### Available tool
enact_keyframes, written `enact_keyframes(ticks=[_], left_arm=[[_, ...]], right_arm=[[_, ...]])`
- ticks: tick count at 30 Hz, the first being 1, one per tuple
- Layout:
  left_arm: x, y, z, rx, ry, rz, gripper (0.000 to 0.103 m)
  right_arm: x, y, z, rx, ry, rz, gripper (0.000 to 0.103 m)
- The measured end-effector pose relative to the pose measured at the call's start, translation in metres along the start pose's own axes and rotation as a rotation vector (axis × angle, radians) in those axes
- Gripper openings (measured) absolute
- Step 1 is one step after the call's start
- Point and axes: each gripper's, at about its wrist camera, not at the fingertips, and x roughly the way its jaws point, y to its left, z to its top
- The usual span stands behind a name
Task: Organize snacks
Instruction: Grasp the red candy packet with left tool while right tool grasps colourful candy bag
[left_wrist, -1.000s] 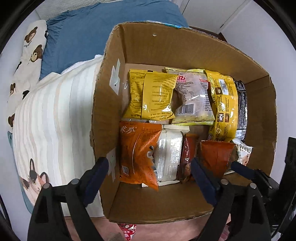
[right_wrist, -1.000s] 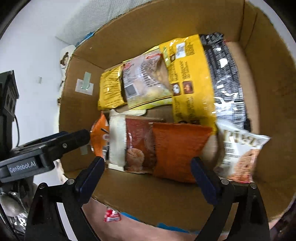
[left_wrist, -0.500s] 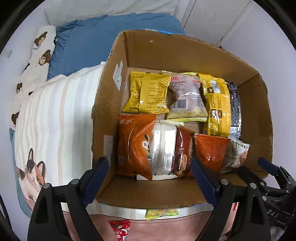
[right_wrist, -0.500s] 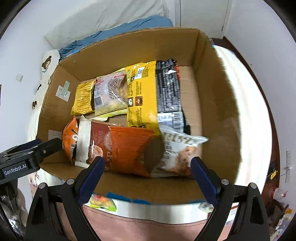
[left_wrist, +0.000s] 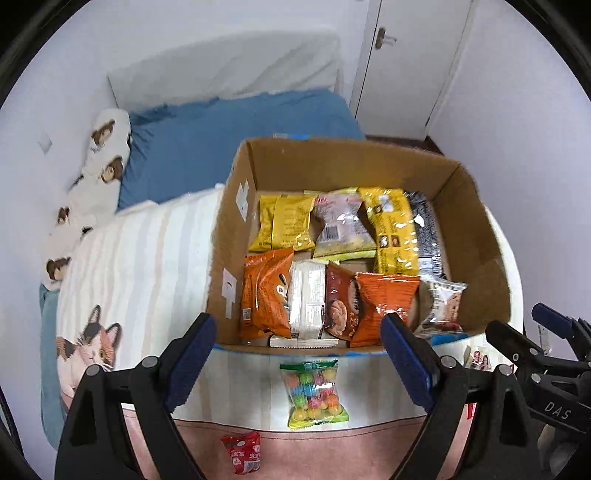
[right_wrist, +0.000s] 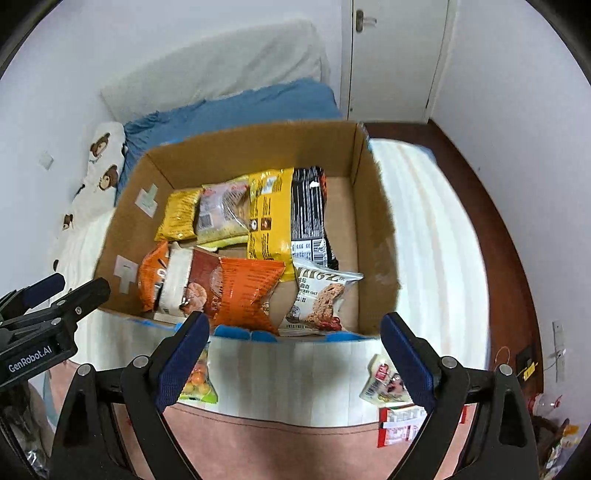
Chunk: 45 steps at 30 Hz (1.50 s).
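A cardboard box (left_wrist: 476, 236) (right_wrist: 373, 221) stands on the bed and holds several snack packs: yellow, orange, white and black ones. My left gripper (left_wrist: 297, 339) is open and empty, held above the box's near edge. A clear bag of coloured candy balls (left_wrist: 314, 391) (right_wrist: 197, 380) lies on the bed just below it. A small red packet (left_wrist: 242, 450) lies nearer still. My right gripper (right_wrist: 291, 334) is open and empty above the box's near edge. A small white packet (right_wrist: 384, 378) and a red-and-white packet (right_wrist: 400, 424) lie by its right finger.
The bed has a striped white blanket (left_wrist: 140, 266), a blue sheet (left_wrist: 229, 136) and bear-print pillows (left_wrist: 107, 147). A pink cover (right_wrist: 280, 446) lies at the near edge. A white door (right_wrist: 391, 59) and wooden floor (right_wrist: 491, 229) are on the right.
Both grippers have pulled back and up from inside the box. The whole box, the bed in front of it and the loose packets have come into view.
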Motion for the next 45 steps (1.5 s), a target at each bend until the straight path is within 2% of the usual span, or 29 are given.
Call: enact_keyframes(ticks=[4,14,18,22,25,30,33,35,39,40,41,42,43,44,45], left_arm=[[-0.029,-0.004,-0.011,0.018,-0.059,0.0,0.091],[-0.071,-0.01,-0.036,0.013,-0.104,-0.04,0.091],[-0.08,-0.005,-0.047,-0.016,-0.109,-0.046,0.091],[-0.076,0.016,-0.067,-0.088,-0.094,0.002,0.091],[-0.053,0.044,-0.088,-0.176,-0.014,0.032,0.091],[0.007,0.086,-0.131,-0.324,0.195,0.032,0.091],[0.035,0.093,-0.15,-0.343,0.271,0.015,0.091],[0.055,0.093,-0.159,-0.353,0.34,-0.028,0.091],[0.095,0.103,-0.176,-0.468,0.43,-0.084,0.091],[0.104,0.105,-0.178,-0.495,0.432,-0.09,0.089],[0.108,0.106,-0.179,-0.501,0.425,-0.089,0.078],[0.113,0.106,-0.18,-0.5,0.413,-0.089,0.056],[0.119,0.107,-0.18,-0.495,0.418,-0.081,0.047],[0.126,0.109,-0.181,-0.496,0.435,-0.075,0.042],[0.129,0.11,-0.182,-0.498,0.437,-0.075,0.042]], right_arm=[[-0.035,-0.001,-0.011,-0.011,-0.059,-0.001,0.096],[-0.098,-0.004,-0.038,-0.002,-0.134,0.05,0.096],[-0.099,-0.005,-0.049,0.015,-0.108,0.099,0.096],[-0.071,-0.003,-0.064,0.04,-0.017,0.166,0.096],[-0.035,0.003,-0.079,0.059,0.075,0.216,0.096],[0.026,0.026,-0.094,0.046,0.176,0.251,0.096],[0.059,0.046,-0.097,0.021,0.228,0.269,0.096],[0.078,0.06,-0.097,-0.003,0.254,0.27,0.096],[0.113,0.085,-0.092,-0.043,0.282,0.258,0.096],[0.121,0.09,-0.091,-0.043,0.293,0.258,0.094],[0.129,0.094,-0.089,-0.04,0.304,0.256,0.093],[0.137,0.099,-0.088,-0.034,0.316,0.256,0.092],[0.146,0.103,-0.087,-0.027,0.328,0.26,0.091],[0.152,0.106,-0.086,-0.019,0.335,0.261,0.09],[0.16,0.111,-0.086,-0.015,0.339,0.26,0.088]])
